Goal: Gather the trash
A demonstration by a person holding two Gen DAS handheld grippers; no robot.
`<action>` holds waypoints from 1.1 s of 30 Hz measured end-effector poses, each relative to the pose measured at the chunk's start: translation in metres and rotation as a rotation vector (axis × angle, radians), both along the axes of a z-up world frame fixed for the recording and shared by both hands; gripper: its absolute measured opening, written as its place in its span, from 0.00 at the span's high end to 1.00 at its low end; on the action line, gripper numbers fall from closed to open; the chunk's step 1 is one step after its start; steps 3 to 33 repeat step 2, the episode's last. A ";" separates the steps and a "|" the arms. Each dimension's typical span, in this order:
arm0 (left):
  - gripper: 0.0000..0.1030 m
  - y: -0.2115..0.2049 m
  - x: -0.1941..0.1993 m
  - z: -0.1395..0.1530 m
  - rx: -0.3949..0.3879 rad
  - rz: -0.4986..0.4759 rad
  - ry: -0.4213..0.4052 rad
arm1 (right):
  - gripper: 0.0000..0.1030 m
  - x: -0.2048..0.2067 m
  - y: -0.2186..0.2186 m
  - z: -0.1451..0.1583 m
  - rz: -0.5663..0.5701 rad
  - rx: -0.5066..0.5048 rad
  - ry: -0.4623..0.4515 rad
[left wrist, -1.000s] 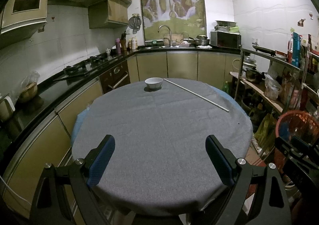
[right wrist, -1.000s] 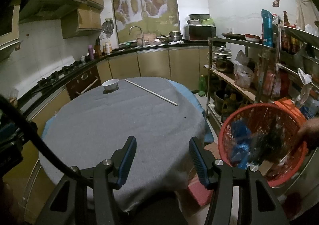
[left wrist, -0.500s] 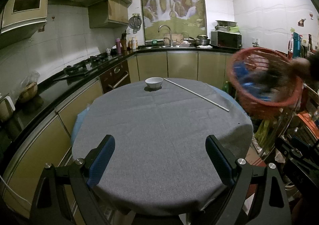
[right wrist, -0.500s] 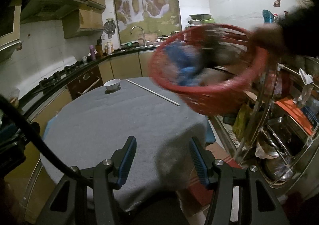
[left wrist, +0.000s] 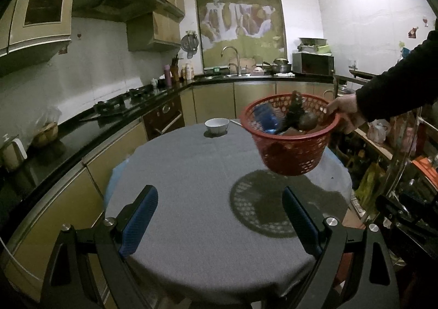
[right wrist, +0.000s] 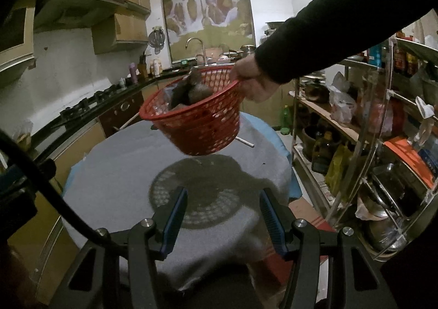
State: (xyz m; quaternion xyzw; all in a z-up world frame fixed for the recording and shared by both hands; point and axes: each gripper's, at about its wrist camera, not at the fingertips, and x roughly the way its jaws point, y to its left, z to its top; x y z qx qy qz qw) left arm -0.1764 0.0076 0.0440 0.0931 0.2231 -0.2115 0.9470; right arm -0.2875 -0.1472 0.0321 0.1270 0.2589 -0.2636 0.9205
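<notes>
A bare hand (left wrist: 343, 111) holds a red plastic basket (left wrist: 293, 150) by its rim, tilted in the air above the round grey-clothed table (left wrist: 191, 199). Dark and blue trash (left wrist: 276, 117) lies inside it. The basket also shows in the right wrist view (right wrist: 202, 128), held by the hand (right wrist: 251, 81). My left gripper (left wrist: 219, 215) is open and empty over the table's near edge. My right gripper (right wrist: 223, 215) is open and empty, just short of the basket's shadow.
A white bowl (left wrist: 216, 125) and a thin white rod (right wrist: 245, 142) lie at the table's far side. A counter with stove (left wrist: 120, 103) runs along the left. A cluttered metal shelf rack (right wrist: 383, 144) stands close on the right.
The hand has swung the red basket from low at the right, up and leftward, to hang over the table. Both grippers have stayed still and open.
</notes>
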 end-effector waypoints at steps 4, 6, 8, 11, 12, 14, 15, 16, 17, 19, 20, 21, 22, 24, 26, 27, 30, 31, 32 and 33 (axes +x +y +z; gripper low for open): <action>0.11 0.000 0.001 0.001 -0.004 0.003 0.005 | 0.43 0.000 0.000 0.000 -0.001 -0.001 -0.001; 0.11 0.000 0.001 0.001 -0.004 0.003 0.005 | 0.43 0.000 0.000 0.000 -0.001 -0.001 -0.001; 0.11 0.000 0.001 0.001 -0.004 0.003 0.005 | 0.43 0.000 0.000 0.000 -0.001 -0.001 -0.001; 0.11 0.000 0.001 0.001 -0.004 0.003 0.005 | 0.43 0.000 0.000 0.000 -0.001 -0.001 -0.001; 0.11 0.000 0.001 0.001 -0.004 0.003 0.005 | 0.43 0.000 0.000 0.000 -0.001 -0.001 -0.001; 0.11 0.000 0.001 0.001 -0.004 0.003 0.005 | 0.43 0.000 0.000 0.000 -0.001 -0.001 -0.001; 0.11 0.000 0.001 0.001 -0.004 0.003 0.005 | 0.43 0.000 0.000 0.000 -0.001 -0.001 -0.001; 0.11 0.000 0.001 0.001 -0.004 0.003 0.005 | 0.43 0.000 0.000 0.000 -0.001 -0.001 -0.001; 0.11 0.000 0.001 0.001 -0.004 0.003 0.005 | 0.43 0.000 0.000 0.000 -0.001 -0.001 -0.001; 0.11 0.000 0.001 0.001 -0.004 0.003 0.005 | 0.43 0.000 0.000 0.000 -0.001 -0.001 -0.001; 0.11 0.000 0.001 0.001 -0.004 0.003 0.005 | 0.43 0.000 0.000 0.000 -0.001 -0.001 -0.001; 0.11 0.000 0.001 0.001 -0.004 0.003 0.005 | 0.43 0.000 0.000 0.000 -0.001 -0.001 -0.001; 0.11 0.000 0.001 0.001 -0.004 0.003 0.005 | 0.43 0.000 0.000 0.000 -0.001 -0.001 -0.001; 0.11 0.000 0.001 0.001 -0.004 0.003 0.005 | 0.43 0.000 0.000 0.000 -0.001 -0.001 -0.001; 0.11 0.000 0.001 0.001 -0.004 0.003 0.005 | 0.43 0.000 0.000 0.000 -0.001 -0.001 -0.001; 0.11 0.000 0.001 0.001 -0.004 0.003 0.005 | 0.43 0.000 0.000 0.000 -0.001 -0.001 -0.001; 0.11 0.000 0.001 0.001 -0.004 0.003 0.005 | 0.43 0.000 0.000 0.000 -0.001 -0.001 -0.001; 0.11 0.000 0.001 0.001 -0.004 0.003 0.005 | 0.43 0.000 0.000 0.000 -0.001 -0.001 -0.001; 0.11 0.000 0.001 0.001 -0.004 0.003 0.005 | 0.43 0.000 0.000 0.000 -0.001 -0.001 -0.001; 0.11 0.000 0.001 0.001 -0.004 0.003 0.005 | 0.43 0.000 0.000 0.000 -0.001 -0.001 -0.001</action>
